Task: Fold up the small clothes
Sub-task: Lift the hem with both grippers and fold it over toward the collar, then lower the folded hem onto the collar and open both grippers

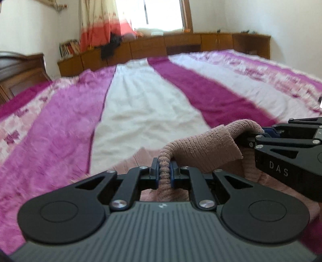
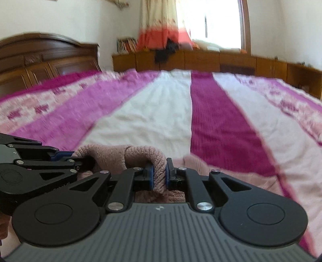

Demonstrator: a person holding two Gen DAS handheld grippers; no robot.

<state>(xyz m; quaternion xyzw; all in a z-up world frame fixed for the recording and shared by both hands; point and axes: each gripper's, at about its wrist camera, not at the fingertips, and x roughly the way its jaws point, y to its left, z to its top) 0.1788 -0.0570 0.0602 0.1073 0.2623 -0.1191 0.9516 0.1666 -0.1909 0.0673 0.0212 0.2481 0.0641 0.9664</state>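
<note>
Left wrist view: left claw [image 1: 164, 171] and right claw [image 2: 159, 175] each pinching pink knit garment [image 1: 203, 149] above striped bedspread [image 1: 140, 100].

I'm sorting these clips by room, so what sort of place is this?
Most likely a home bedroom: a bed under a pink, magenta and white striped blanket, a dark carved wooden headboard, and low wooden cabinets below a curtained window.

White walls [image 1: 30, 26] enclose the room. A bed [image 2: 153, 112] with pink, white and magenta striped cover fills the near area. Low wooden cabinets [image 1: 181, 46] line the far wall. Daylight enters through the far window [image 1: 163, 14]; a curtain [image 2: 159, 22] hangs left of it.
</note>
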